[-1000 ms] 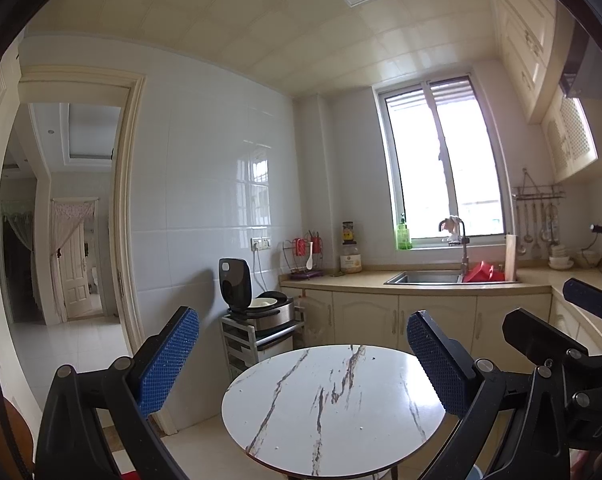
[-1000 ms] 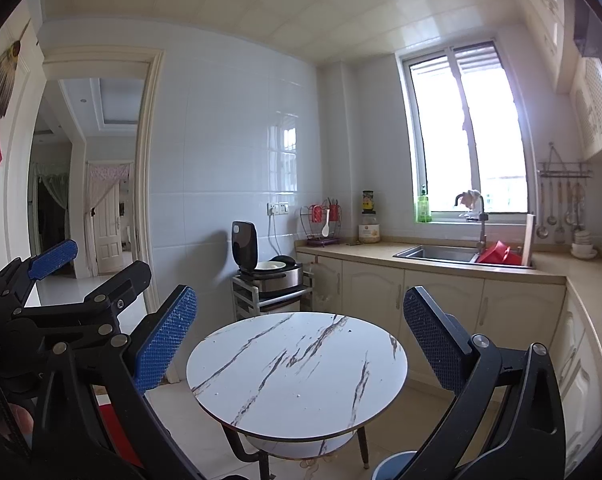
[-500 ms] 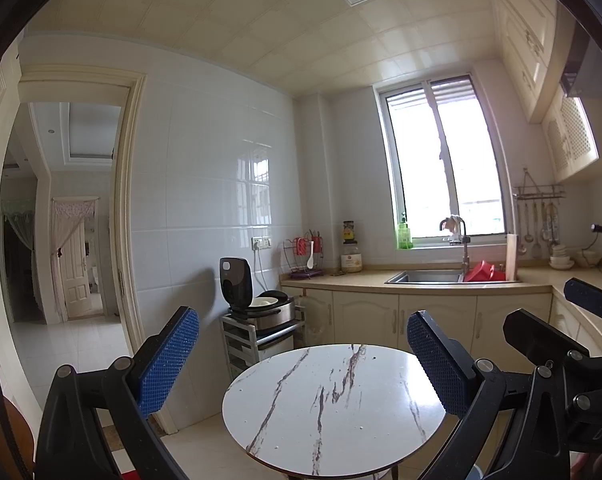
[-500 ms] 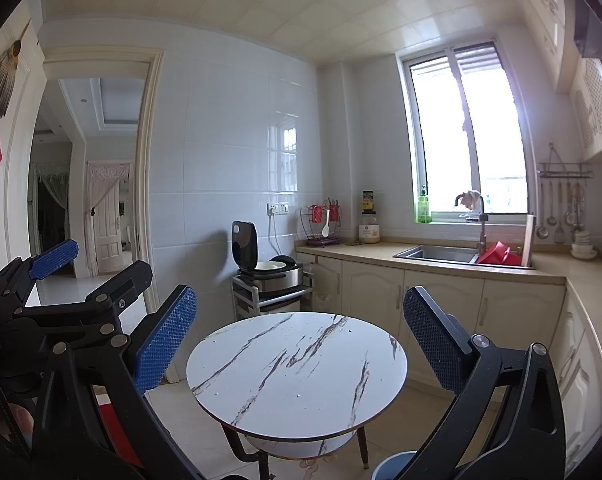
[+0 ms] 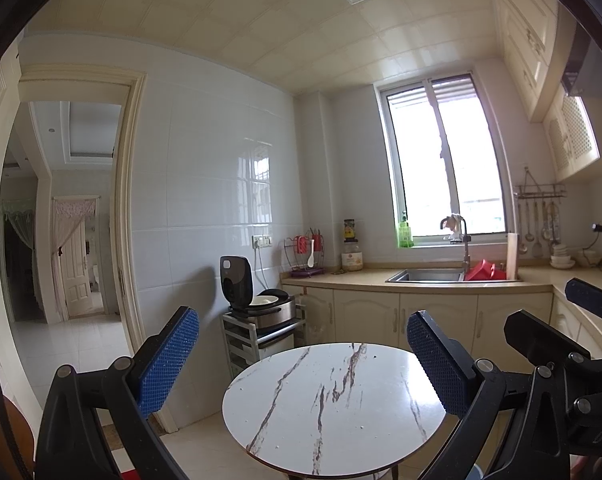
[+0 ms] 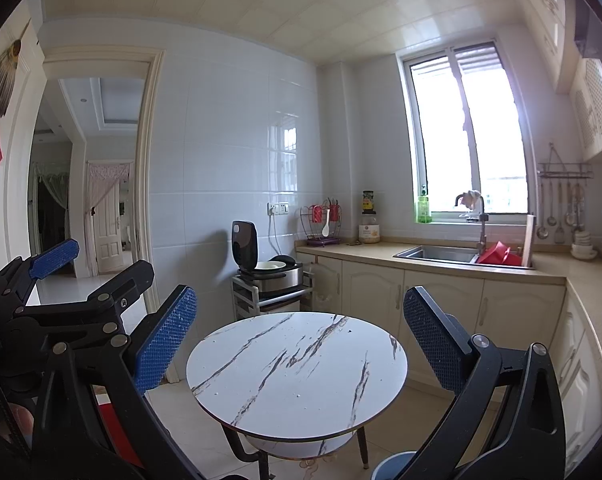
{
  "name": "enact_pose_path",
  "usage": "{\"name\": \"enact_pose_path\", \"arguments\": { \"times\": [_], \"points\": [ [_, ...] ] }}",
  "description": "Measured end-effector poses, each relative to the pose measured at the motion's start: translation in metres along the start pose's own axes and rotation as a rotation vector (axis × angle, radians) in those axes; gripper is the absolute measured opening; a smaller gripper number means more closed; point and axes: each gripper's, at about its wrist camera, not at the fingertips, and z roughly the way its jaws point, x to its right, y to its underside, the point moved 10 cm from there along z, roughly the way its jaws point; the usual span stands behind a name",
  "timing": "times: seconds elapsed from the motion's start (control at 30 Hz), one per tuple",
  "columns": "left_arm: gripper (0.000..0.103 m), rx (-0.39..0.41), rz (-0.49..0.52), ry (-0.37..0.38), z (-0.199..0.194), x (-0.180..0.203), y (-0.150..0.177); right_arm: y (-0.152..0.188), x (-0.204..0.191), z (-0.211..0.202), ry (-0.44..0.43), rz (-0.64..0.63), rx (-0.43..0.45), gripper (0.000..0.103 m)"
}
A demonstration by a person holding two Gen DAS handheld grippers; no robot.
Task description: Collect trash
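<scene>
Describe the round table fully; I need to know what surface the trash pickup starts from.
The round table has a glossy white top with dark, marble-like veins and a thin dark edge. A few tiny pale specks dot the surface; nothing larger lies on it. Below the top sit a smaller, matching lower shelf and dark legs standing on the pale tiled floor. It stands level in front of the cream cabinets, near the rice cooker on its rack. Neither gripper touches it.

A round white table (image 6: 297,368) with dark marble lines stands on the pale tiled floor (image 6: 197,436), with only a few tiny crumbs (image 6: 299,395) on top.
</scene>
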Motion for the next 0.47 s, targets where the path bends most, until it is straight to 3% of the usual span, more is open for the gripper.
{"name": "enact_pose_path", "arguments": {
  "times": [0.47],
  "points": [
    [0.102, -0.020, 0.002, -0.002, 0.0079, -0.0064, -0.0024, 0.0071, -0.0024, 0.0057, -0.003, 0.001, -0.016, 0.103]
  ]
}}
